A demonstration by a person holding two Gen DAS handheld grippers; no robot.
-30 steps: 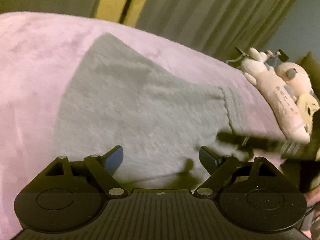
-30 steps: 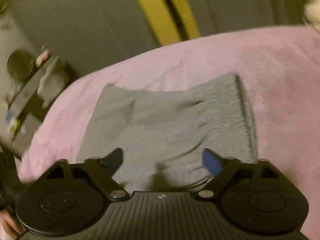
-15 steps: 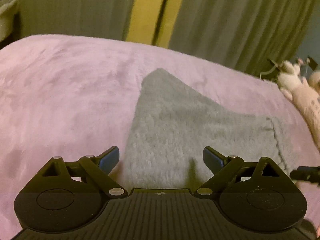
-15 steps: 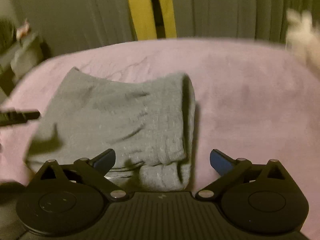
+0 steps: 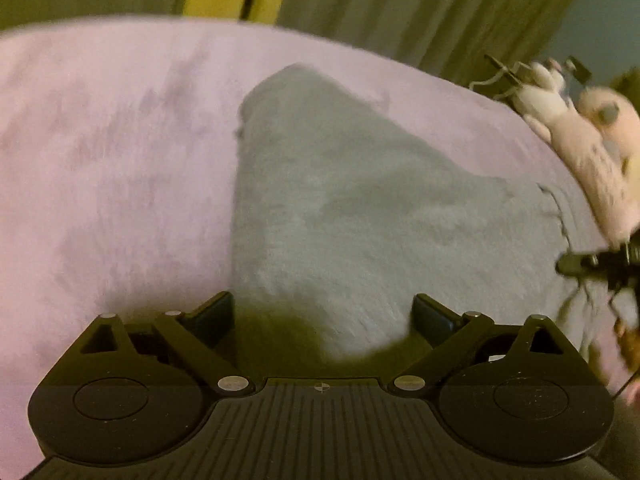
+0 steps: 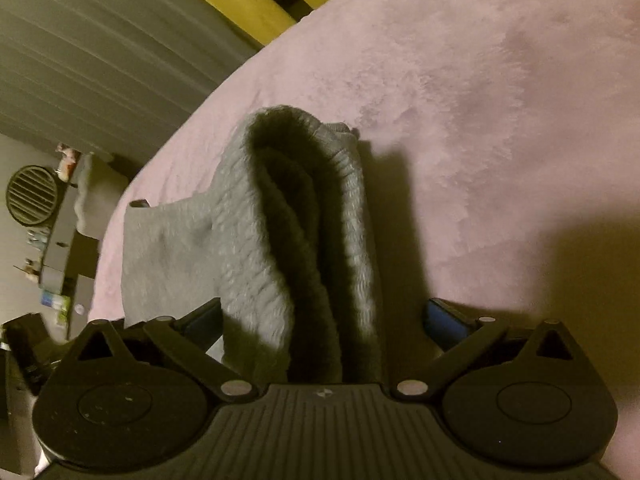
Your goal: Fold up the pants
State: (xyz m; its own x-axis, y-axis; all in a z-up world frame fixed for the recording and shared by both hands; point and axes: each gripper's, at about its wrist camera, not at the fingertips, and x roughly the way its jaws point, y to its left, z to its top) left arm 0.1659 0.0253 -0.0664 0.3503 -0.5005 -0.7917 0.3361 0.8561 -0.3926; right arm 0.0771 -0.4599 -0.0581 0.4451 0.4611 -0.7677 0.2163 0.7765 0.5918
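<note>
Grey fleece pants [image 5: 360, 216] lie folded on a lilac fuzzy blanket [image 5: 112, 168]. In the left wrist view my left gripper [image 5: 324, 314] hovers low over the fold's near left corner. Its jaws are opening, and the cloth lies under and between them without the pads touching it. A blurred black finger [image 5: 592, 266] of the other gripper shows at the pants' right end. In the right wrist view my right gripper [image 6: 324, 316] stands wide open, tilted, around the ribbed, layered end of the pants [image 6: 304, 220]. The cloth sits between the fingers, clear of both pads.
Pale plush toys [image 5: 576, 140] lie on the blanket beyond the pants' right end. Grey curtains [image 5: 400, 8] with a yellow strip hang behind the bed. Off the bed's left side stands dark furniture with a round vent [image 6: 32, 196] and small items.
Both grippers came down closer to the pants and their jaws widened. The left swung so the fold's corner sits between its fingers. The right rolled and closed in on the ribbed end.
</note>
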